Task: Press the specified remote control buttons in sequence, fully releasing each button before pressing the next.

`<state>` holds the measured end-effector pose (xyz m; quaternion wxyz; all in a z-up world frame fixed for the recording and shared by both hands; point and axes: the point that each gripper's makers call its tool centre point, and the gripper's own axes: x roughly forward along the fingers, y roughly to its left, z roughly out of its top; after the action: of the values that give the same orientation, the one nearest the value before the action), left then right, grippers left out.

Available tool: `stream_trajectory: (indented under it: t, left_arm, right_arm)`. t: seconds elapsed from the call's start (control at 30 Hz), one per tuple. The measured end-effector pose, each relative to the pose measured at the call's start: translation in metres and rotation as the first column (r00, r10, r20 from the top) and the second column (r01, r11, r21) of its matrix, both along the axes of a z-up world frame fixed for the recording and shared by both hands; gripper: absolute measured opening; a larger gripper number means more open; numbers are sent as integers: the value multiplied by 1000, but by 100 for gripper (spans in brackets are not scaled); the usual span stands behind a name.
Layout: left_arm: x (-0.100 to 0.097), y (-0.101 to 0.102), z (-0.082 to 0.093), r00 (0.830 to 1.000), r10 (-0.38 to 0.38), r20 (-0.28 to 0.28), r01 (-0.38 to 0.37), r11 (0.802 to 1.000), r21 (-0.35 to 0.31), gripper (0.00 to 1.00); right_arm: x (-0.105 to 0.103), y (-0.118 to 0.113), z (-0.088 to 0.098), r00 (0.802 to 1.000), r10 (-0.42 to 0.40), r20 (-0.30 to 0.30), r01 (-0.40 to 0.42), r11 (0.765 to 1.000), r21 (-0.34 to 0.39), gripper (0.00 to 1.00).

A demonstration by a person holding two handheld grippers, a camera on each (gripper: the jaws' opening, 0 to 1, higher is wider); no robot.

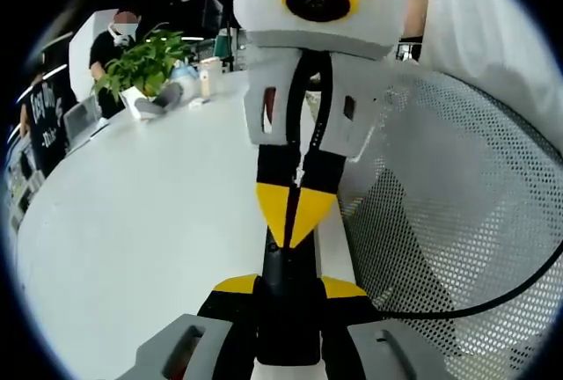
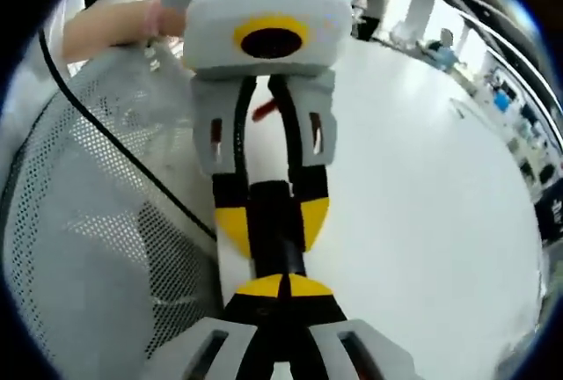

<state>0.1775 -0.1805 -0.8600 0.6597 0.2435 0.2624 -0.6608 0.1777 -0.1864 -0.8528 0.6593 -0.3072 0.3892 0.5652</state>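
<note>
A slim black remote control (image 1: 283, 267) is clamped between the yellow-tipped jaws of my left gripper (image 1: 288, 288), which is shut on it above the white table (image 1: 149, 230). My right gripper (image 1: 296, 218) comes down from above with its yellow tips shut together, touching the remote's upper face. In the right gripper view my right gripper (image 2: 283, 285) points at the remote (image 2: 276, 237), which sits between the tips of the left gripper (image 2: 273, 222). The remote's buttons are hidden behind the tips.
A white perforated chair back (image 1: 457, 204) stands close beside the grippers, with a black cable (image 1: 493, 301) across it. A potted plant (image 1: 141, 62), small items and a seated person (image 1: 119, 37) are at the table's far end. A forearm (image 2: 106, 28) holds the left gripper.
</note>
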Motion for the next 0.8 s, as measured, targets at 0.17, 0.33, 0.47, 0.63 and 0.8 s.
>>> stream_trajectory:
  t: [0.17,0.33,0.47,0.63,0.8]
  left_arm:
    - [0,0,0,1000,1,-1,-1,1000,-1,25]
    - [0,0,0,1000,3,-3,-3,1000,-3,25]
    - [0,0,0,1000,3,-4,-3,1000,-5,25]
    - [0,0,0,1000,2,-4,-2,1000,-4,25]
    - [0,0,0,1000,0,0,0,1000,-2,24]
  right_arm:
    - [2,0,1,996,-23,-84,24,1000,15,0]
    - [9,0,-1,999,-6,-54,5,1000,-21,0]
    - [11,0,-1,996,11,-83,-14,999,-34,0]
    - [12,0,-3,990,-9,-142,3,999,-43,0]
    - [12,0,-4,961,-86,-262,67,995,-81,0]
